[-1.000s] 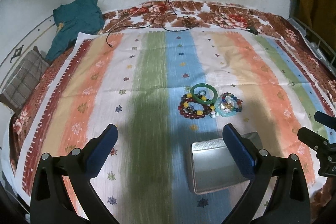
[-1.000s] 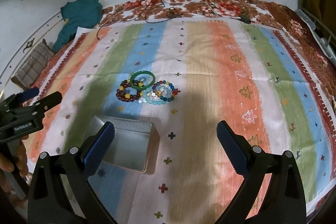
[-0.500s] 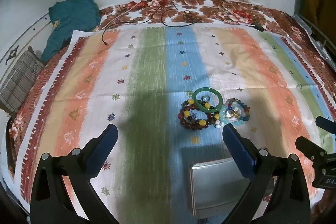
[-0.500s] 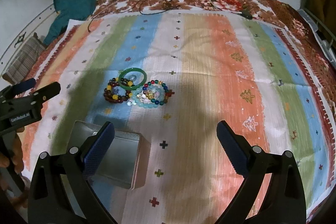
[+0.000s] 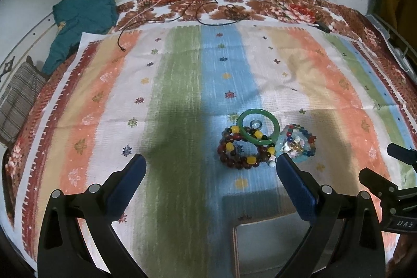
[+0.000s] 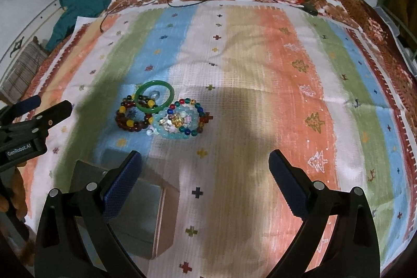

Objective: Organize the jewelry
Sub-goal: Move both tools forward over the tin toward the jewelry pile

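Observation:
A heap of jewelry lies on a striped cloth [image 5: 182, 85]: a green bangle [image 5: 276, 125] [image 6: 170, 93] around a small clear ring [image 5: 256, 124], a dark red beaded bracelet [image 5: 235, 163] [image 6: 130, 125], and a pale blue and multicoloured beaded bracelet [image 5: 299, 145] [image 6: 182, 121]. An open metal tin [image 5: 263, 246] [image 6: 135, 215] stands nearer than the heap. My left gripper [image 5: 208, 166] is open and empty, above the cloth just short of the heap. My right gripper [image 6: 206, 160] is open and empty, to the right of the tin.
A teal garment [image 5: 83, 14] and a checked cushion [image 5: 18, 103] lie at the far left. Black cables [image 5: 208, 14] trail from the wall onto a floral sheet [image 5: 286, 7] at the back. A wire rack edge [image 5: 398, 43] shows at the right.
Both grippers have moved forward toward the jewelry heap, which now looks larger and lower in both views. The tin has slid toward the bottom of the frames. The jaws stay open.

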Demonstrator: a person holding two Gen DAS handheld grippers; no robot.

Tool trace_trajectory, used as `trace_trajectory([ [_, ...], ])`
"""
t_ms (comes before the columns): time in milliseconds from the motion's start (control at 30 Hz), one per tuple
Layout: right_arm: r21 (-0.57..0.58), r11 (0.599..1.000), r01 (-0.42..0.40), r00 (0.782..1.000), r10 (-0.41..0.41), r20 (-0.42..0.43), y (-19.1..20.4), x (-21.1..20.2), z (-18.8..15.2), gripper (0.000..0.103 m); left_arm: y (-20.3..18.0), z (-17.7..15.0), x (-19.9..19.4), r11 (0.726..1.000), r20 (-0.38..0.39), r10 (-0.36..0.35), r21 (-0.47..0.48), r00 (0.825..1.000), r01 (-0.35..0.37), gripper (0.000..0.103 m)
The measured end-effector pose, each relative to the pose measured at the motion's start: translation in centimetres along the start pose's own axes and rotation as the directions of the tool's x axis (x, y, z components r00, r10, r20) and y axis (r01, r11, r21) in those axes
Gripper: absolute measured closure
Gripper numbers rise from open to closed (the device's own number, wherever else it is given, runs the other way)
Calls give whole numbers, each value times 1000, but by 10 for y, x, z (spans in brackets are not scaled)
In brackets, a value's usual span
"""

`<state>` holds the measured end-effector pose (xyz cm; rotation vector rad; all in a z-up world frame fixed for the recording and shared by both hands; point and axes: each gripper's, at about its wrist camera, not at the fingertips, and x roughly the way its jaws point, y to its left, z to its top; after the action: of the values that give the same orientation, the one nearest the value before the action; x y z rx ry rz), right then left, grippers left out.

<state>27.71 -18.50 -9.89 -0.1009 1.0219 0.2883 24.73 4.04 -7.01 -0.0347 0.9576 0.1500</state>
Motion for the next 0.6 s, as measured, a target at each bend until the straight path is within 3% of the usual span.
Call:
trace_trajectory([
  [600, -26, 999, 28, 999, -28, -18, -3, 40, 22, 4, -3, 19, 45, 1000, -59, -25, -1, 998, 25, 6],
])
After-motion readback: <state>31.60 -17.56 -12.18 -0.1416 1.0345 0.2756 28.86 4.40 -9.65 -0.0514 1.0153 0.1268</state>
